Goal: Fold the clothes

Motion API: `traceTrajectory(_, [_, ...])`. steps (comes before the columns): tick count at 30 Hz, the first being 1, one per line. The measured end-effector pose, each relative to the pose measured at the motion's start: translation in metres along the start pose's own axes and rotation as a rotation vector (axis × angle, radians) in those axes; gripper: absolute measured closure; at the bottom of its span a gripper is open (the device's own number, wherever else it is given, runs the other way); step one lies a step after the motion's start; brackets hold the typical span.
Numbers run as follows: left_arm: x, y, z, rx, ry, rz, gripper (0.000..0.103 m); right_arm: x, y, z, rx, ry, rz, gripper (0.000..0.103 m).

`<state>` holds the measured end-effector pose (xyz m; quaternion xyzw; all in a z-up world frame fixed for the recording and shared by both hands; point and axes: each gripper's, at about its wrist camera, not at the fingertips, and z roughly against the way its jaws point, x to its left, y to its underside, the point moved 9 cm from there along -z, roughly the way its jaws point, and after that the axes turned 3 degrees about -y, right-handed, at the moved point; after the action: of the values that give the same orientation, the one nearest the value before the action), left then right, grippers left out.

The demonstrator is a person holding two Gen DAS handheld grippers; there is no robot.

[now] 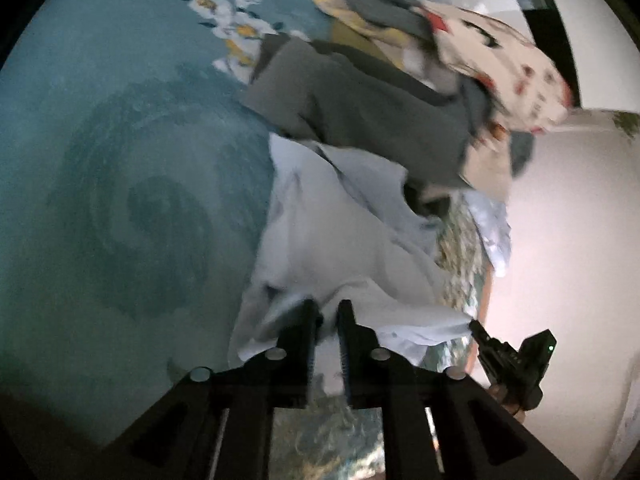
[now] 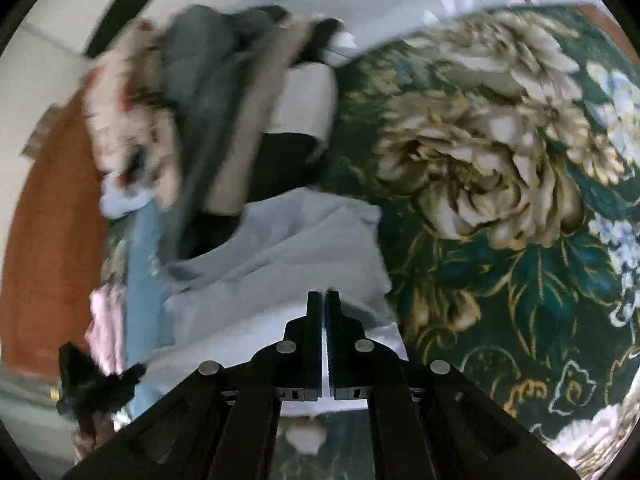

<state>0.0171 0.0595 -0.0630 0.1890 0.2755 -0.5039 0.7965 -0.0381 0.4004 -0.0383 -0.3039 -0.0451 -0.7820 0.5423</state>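
Observation:
A pale blue garment [image 1: 352,252] lies crumpled on the bed, and both grippers hold it. In the left wrist view my left gripper [image 1: 328,314] is shut on a bunched edge of this cloth, which shows between the narrow jaws. My right gripper [image 2: 324,298] is shut on another part of the pale blue garment [image 2: 288,248], with cloth running down between its fingers. Each gripper appears in the other's view: the right gripper [image 1: 504,356] at lower right, the left gripper [image 2: 96,380] at lower left. Both views are motion-blurred.
Beyond the garment is a pile of clothes: a dark grey piece [image 1: 360,112], a cream patterned piece [image 1: 500,52] and a pink item [image 2: 106,320]. A teal cover [image 1: 120,160] spreads left, a green floral blanket [image 2: 500,208] right. A brown wooden surface [image 2: 48,240] borders the bed.

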Motion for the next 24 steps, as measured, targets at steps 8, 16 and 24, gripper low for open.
traceTrajectory(8, [0.013,0.003,-0.006,-0.036,-0.009,-0.068,0.048,-0.032,-0.002,-0.019,0.003,0.034,-0.068,0.07])
traceTrajectory(16, [0.029,0.008,-0.029,-0.054,-0.043,-0.057,0.048,-0.04,0.02,-0.037,0.069,0.028,-0.028,0.058])
traceTrajectory(24, [0.025,0.021,-0.032,-0.034,-0.152,-0.163,0.088,-0.024,0.037,-0.032,0.107,0.063,0.096,0.094])
